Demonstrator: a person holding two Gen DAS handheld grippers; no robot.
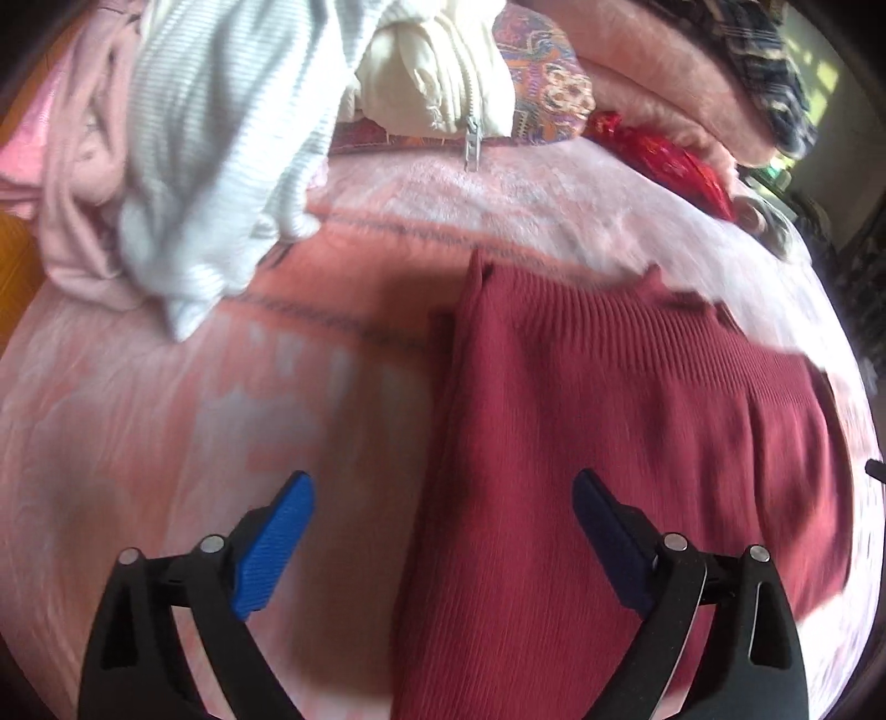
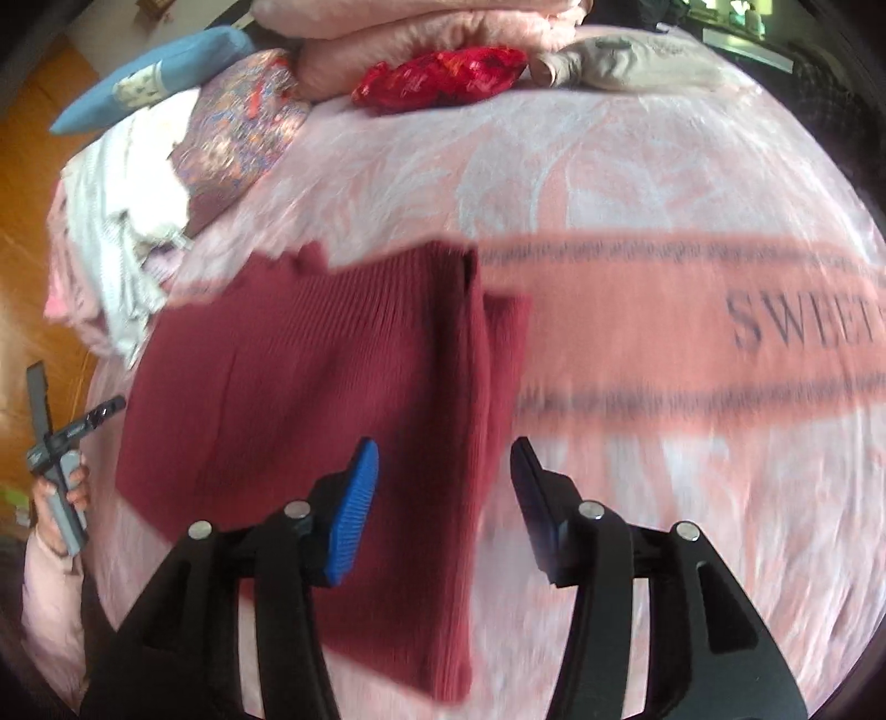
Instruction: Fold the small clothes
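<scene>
A dark red ribbed knit garment lies flat on the pink blanket, both side edges folded inward. My left gripper is open and empty, hovering over the garment's left folded edge. In the right wrist view the same garment lies left of centre. My right gripper is open and empty above its right folded edge. The left gripper's body, held in a hand, shows at the far left of that view.
A pile of unfolded clothes, white ribbed and cream zippered, lies at the back left. Patterned cushions, a red cushion and folded pink blankets line the back. The blanket spreads to the right.
</scene>
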